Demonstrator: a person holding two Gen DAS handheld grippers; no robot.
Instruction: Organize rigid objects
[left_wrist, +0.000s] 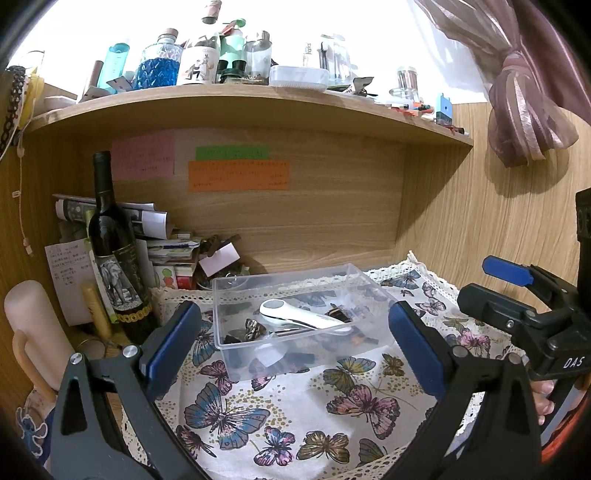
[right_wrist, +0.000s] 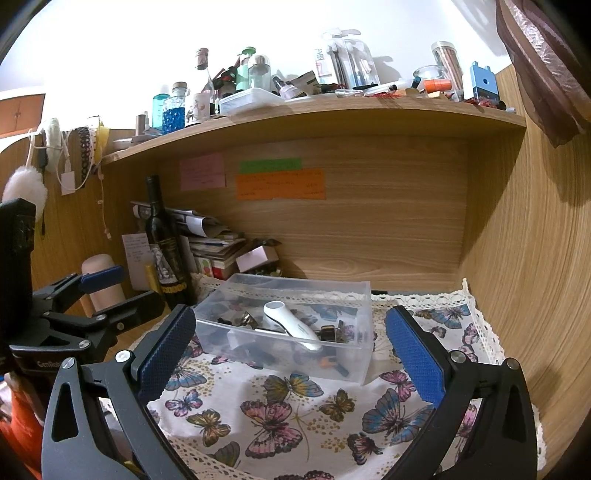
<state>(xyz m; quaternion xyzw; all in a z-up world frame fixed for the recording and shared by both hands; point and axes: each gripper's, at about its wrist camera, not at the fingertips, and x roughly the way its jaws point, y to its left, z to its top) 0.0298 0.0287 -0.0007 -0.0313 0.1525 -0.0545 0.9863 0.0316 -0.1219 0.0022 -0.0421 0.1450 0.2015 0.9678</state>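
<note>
A clear plastic box (left_wrist: 236, 291) (right_wrist: 364, 325) stands on the butterfly-print cloth (left_wrist: 295, 413) (right_wrist: 295, 413) in the desk alcove. In it lie a white handheld device (left_wrist: 295, 315) (right_wrist: 291, 325) and several small dark and metallic items. My left gripper (left_wrist: 291, 343) is open and empty, its blue pads on either side of the box, nearer than it. My right gripper (right_wrist: 291, 350) is open and empty, also in front of the box. Each gripper shows in the other's view, the right one (left_wrist: 517, 291) at the right edge, the left one (right_wrist: 107, 291) at the left edge.
A dark wine bottle (left_wrist: 114, 258) (right_wrist: 166, 254) stands at the back left beside stacked papers (left_wrist: 162, 240) and a pale cylinder (left_wrist: 33, 325). A wooden shelf (left_wrist: 258, 107) crowded with bottles hangs overhead. A wooden wall (right_wrist: 535, 258) closes the right side.
</note>
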